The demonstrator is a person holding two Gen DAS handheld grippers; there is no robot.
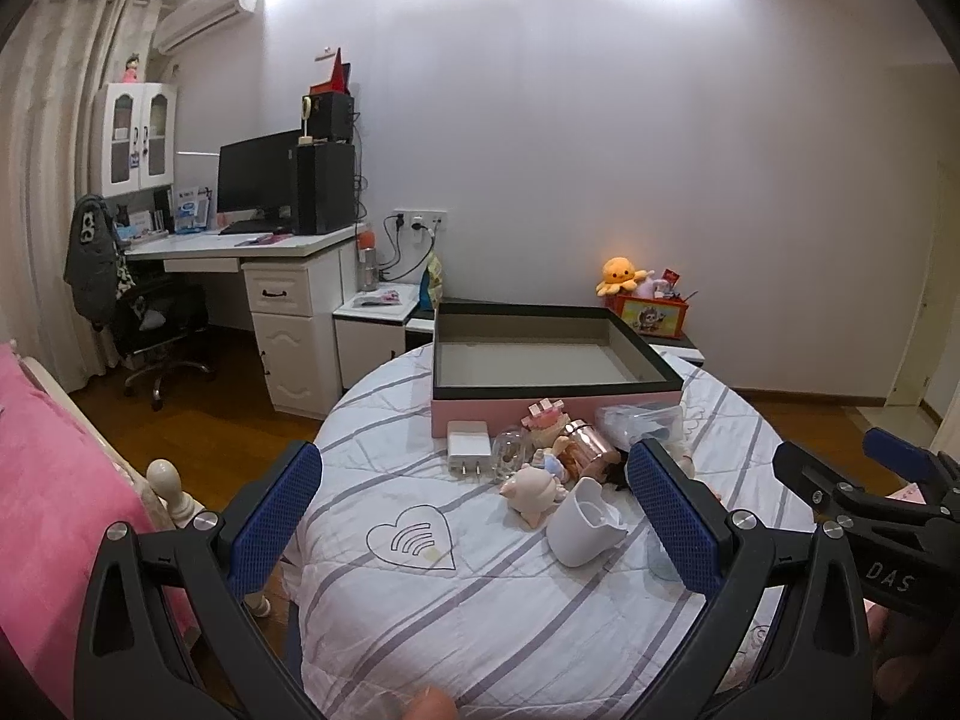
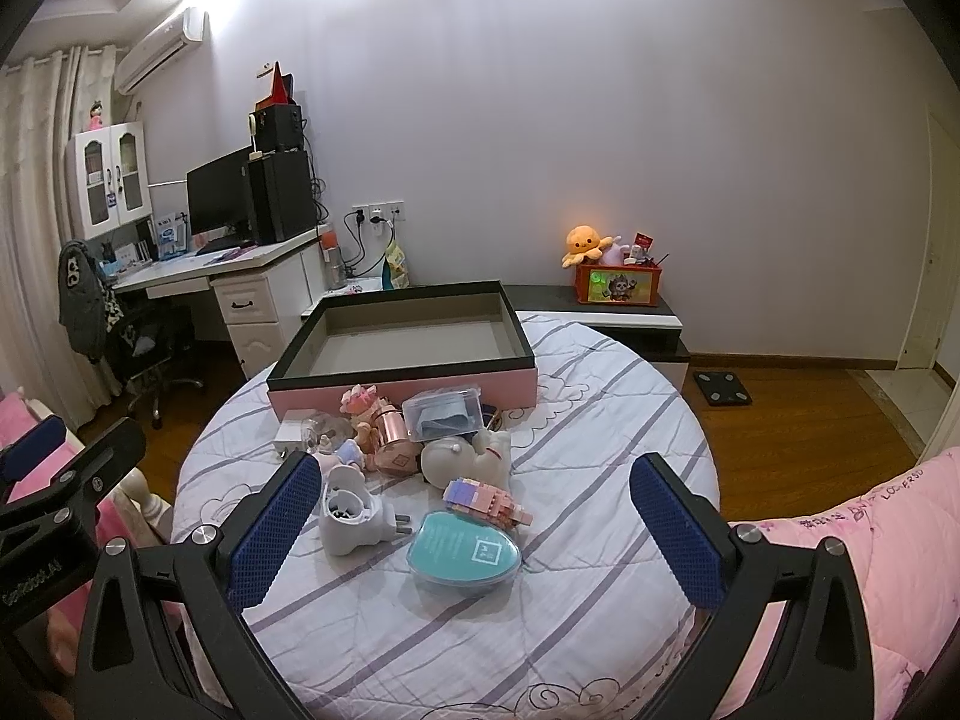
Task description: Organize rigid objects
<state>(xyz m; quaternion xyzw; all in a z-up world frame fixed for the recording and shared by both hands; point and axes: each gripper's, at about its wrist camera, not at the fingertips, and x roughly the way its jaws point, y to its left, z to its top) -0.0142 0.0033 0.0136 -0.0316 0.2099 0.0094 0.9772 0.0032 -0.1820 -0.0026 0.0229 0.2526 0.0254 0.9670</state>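
Pink-sided, black-rimmed shallow box is set empty behind the heaped small objects — presumably for filling. Left gripper and right gripper are held wide open — nothing is grasped.

desk | monitor | office chair | octopus plush | scale

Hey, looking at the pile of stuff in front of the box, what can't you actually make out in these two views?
- Left view: the dark item behind the cup is hidden by the left tongs.
- Right view: the charger is mostly hidden by the glass dome.
- Right view: the label on the teal case is too small to read.
- Both views: the near box floor is hidden by its wall.
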